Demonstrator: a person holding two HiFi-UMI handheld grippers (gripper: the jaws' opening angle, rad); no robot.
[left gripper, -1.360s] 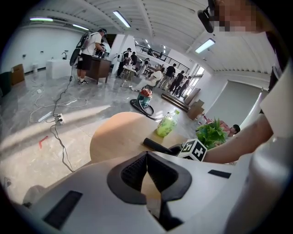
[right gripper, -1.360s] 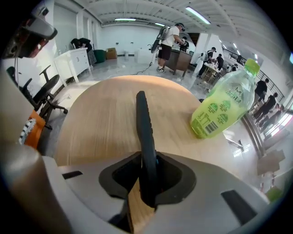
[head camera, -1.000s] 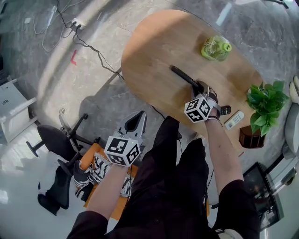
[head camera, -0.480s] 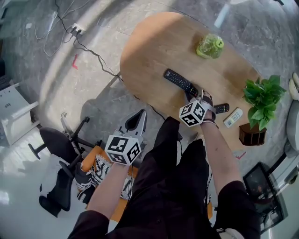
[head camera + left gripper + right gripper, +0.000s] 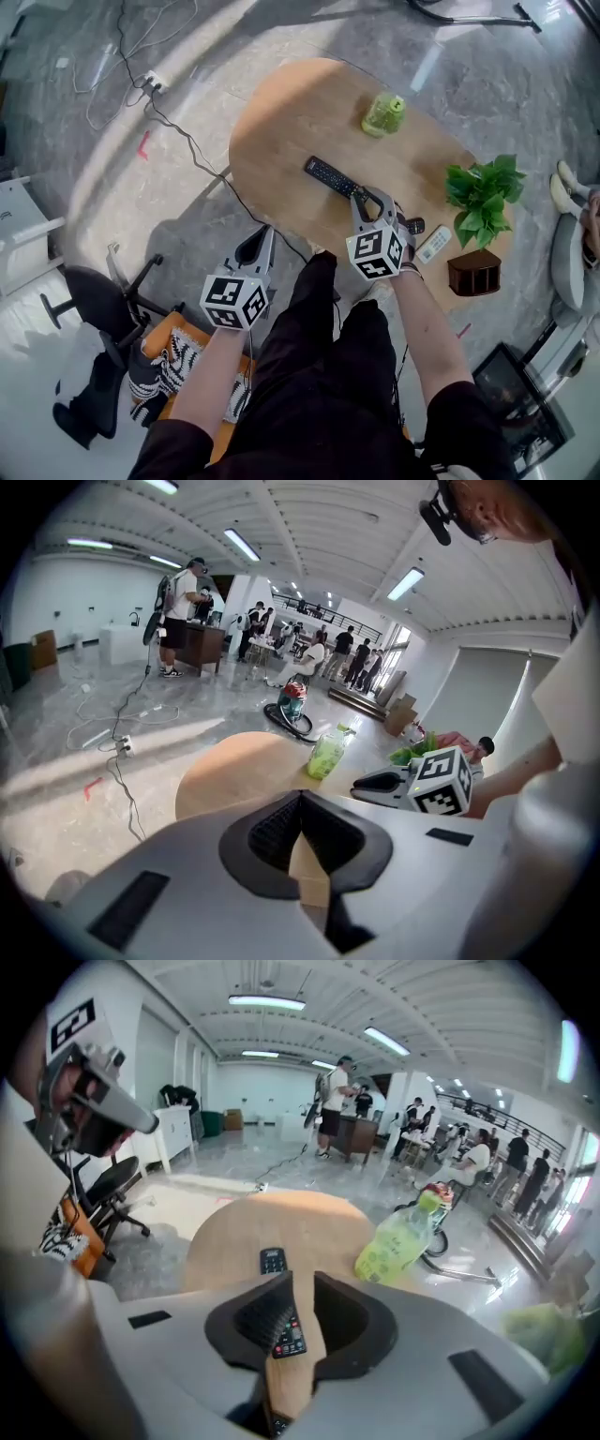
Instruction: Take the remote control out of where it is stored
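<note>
A long black remote control [image 5: 328, 175] lies flat on the oval wooden table [image 5: 281, 112]. My right gripper [image 5: 362, 195] hangs above the remote's near end. In the right gripper view the remote [image 5: 274, 1262] shows on the table [image 5: 234, 1232] below, through the gap of that gripper [image 5: 302, 1283]. Its jaws have just been closing and stand a little apart with nothing between them. My left gripper [image 5: 262, 242] is shut and empty over the floor beside the table's near edge. In its own view my left gripper [image 5: 300, 797] has its pads pressed together.
A green bottle [image 5: 384, 114] stands at the table's far side. A potted plant [image 5: 483, 192], a brown holder [image 5: 473, 272], a small black remote [image 5: 412, 226] and a white remote [image 5: 433, 244] sit at the right end. A chair [image 5: 94, 291] and floor cables [image 5: 150, 82] are at left.
The right gripper held the black remote a second ago, then let it go onto the table and rose off it. The left gripper rose slightly.
</note>
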